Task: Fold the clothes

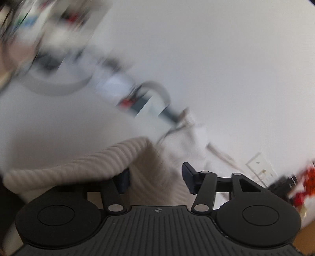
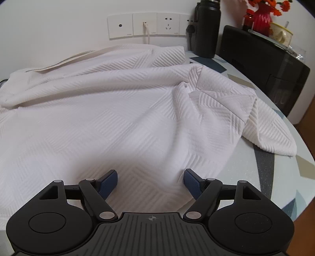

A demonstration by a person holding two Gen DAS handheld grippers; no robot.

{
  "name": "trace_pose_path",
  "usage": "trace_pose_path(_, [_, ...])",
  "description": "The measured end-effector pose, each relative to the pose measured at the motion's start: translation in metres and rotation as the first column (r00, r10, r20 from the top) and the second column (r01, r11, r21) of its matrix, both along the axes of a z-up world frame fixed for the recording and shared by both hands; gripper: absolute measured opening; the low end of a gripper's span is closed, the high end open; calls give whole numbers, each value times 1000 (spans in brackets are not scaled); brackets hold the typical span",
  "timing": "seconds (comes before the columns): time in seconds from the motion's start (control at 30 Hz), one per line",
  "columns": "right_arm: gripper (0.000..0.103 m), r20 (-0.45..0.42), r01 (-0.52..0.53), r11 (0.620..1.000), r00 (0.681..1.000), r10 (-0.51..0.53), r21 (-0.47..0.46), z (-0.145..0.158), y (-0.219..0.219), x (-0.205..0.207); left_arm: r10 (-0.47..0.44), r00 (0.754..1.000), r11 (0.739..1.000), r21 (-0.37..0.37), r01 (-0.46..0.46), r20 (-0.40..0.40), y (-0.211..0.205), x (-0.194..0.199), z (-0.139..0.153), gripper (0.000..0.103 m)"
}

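Right gripper (image 2: 150,182) spread wide and empty over a white textured garment (image 2: 110,110) rumpled on the patterned table (image 2: 275,177). Left gripper (image 1: 155,179) also wide open, ribbed cloth (image 1: 84,165) draped over one finger. Beyond stand wall sockets (image 2: 145,25) and a black bottle (image 2: 206,29).

Home room: wall sockets (image 2: 149,24), flower vase (image 2: 261,17), patterned tabletop (image 2: 265,173).

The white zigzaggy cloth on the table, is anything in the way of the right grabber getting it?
Nothing visible. The right gripper hangs open right over the near edge of the white textured garment. The black bottle stands far behind, near the wall.
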State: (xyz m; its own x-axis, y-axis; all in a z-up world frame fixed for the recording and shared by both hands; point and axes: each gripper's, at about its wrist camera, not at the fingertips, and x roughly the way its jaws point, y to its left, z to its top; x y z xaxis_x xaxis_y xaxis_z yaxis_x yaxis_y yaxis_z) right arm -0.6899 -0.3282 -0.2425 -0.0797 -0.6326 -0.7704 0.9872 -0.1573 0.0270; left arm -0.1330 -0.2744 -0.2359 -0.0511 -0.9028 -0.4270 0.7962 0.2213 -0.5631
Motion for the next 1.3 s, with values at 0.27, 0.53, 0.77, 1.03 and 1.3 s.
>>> trace_pose_path(0.27, [76,-21,21,1000,1000,-21,-9,-2,10,15,-42,999,999,19,41,35,25,31,1,64])
trace_pose_path(0.53, [76,-34,-94,995,995,93,-37,16,24,55,3,979,998,57,9,-203,39,55,-35,75])
trace_pose_path(0.77, [77,-54,-338,940,941,335,-55,19,31,108,32,972,999,38,-24,-235,31,52,-18,85])
trace_pose_path(1.03, [77,32,-535,841,842,539,-83,23,42,164,115,947,991,97,-89,-299,23,60,-14,86])
trace_pose_path(1.3, [77,-19,-542,835,839,543,-89,17,75,228,-13,876,993,96,68,-482,1,81,-41,86])
